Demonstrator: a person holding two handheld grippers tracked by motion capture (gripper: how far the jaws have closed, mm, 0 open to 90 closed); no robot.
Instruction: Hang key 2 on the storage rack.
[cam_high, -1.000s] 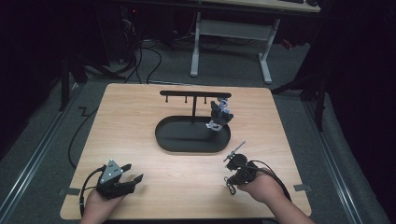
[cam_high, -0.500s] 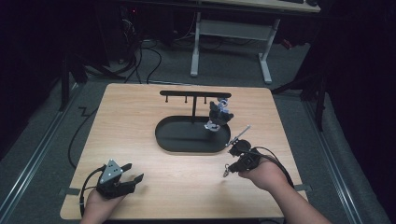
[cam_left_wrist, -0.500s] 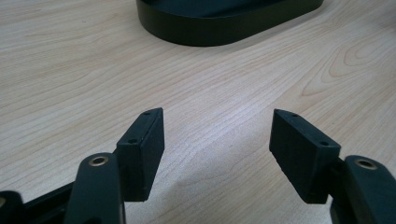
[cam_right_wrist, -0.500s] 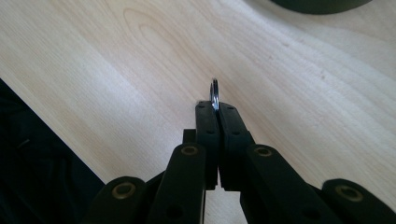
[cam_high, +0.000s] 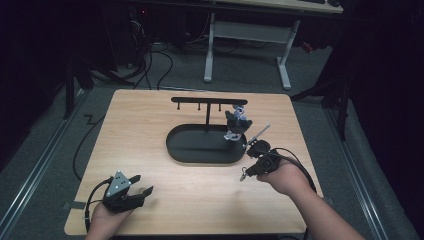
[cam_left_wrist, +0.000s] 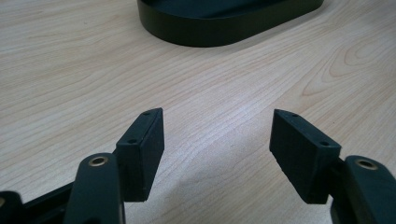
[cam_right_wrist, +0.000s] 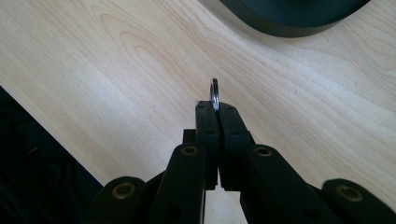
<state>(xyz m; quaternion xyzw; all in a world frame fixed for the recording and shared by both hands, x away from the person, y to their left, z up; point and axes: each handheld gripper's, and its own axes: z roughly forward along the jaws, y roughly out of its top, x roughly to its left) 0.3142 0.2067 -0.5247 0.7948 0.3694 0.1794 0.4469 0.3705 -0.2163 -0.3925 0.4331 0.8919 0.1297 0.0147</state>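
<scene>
Thin metal ring (cam_right_wrist: 215, 93), edge-on, upright

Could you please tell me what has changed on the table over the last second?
The right hand-held gripper, shut on a small metal ring, has moved up the high view toward the black stand's tray. The left hand-held gripper stayed open and in place; the keychain figure hangs as before.

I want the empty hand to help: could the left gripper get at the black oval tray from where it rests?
Probably yes. The left gripper stands open and empty, and only bare wooden table lies between it and the black oval tray.
</scene>
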